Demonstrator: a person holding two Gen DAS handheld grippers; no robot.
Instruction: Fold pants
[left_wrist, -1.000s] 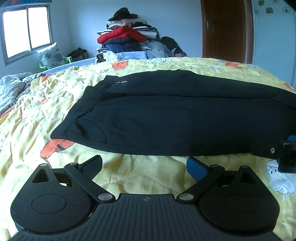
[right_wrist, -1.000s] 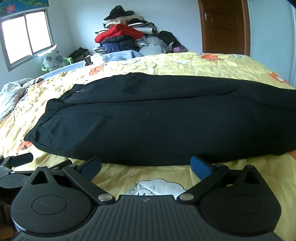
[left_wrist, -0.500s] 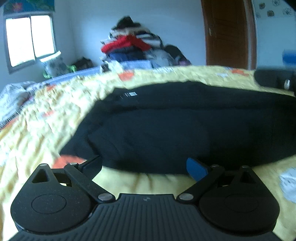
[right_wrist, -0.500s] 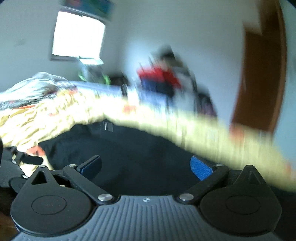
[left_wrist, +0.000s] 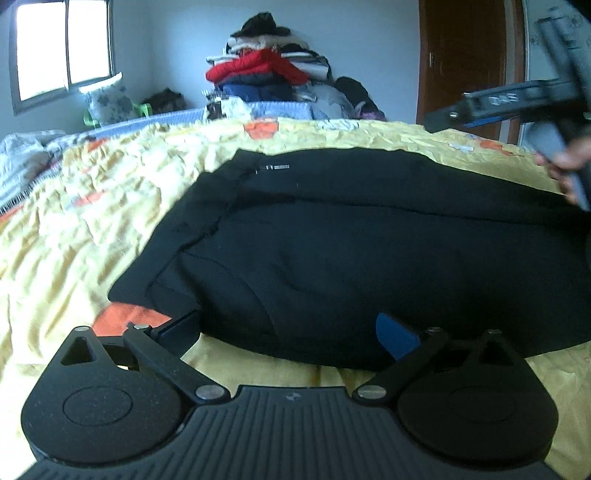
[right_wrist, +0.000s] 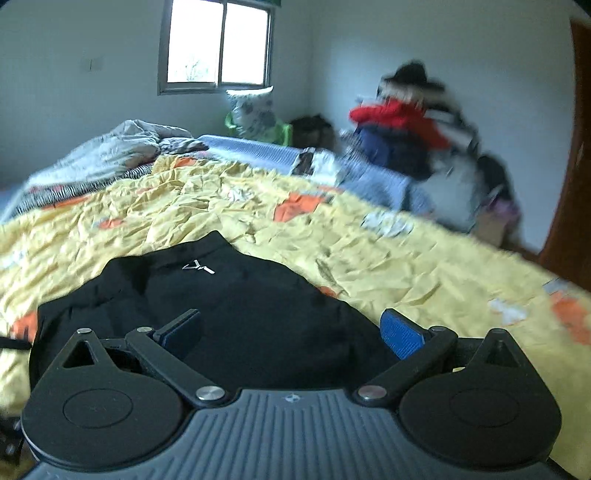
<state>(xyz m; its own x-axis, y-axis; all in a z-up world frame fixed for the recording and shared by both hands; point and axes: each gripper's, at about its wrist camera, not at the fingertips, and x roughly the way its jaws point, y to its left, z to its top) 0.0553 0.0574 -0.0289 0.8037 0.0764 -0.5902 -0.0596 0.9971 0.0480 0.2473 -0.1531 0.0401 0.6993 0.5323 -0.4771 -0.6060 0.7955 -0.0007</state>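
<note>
Item 1: pants (left_wrist: 369, 251), black, laid flat across the bed (left_wrist: 110, 206), already doubled lengthwise by the look of it, waist end toward my left. They lie spread so that an edge is free to pick up from the near side.

Item 2: my left hand-held gripper (left_wrist: 288, 332), fingers wide apart and empty, set low at the near hem. I judge it is placed there to close on that edge for the next fold.

Item 3: my right hand-held gripper (right_wrist: 291, 332), likewise spread wide, nothing between its fingers, held above the pants further along. Seen from the left wrist it hangs high at the right margin (left_wrist: 517, 99), my hand (left_wrist: 565, 162) round its handle.

Item 4: clothes pile (left_wrist: 273, 74), stacked beyond the bed, not part of this job.

Status: no grasp made yet.
</note>
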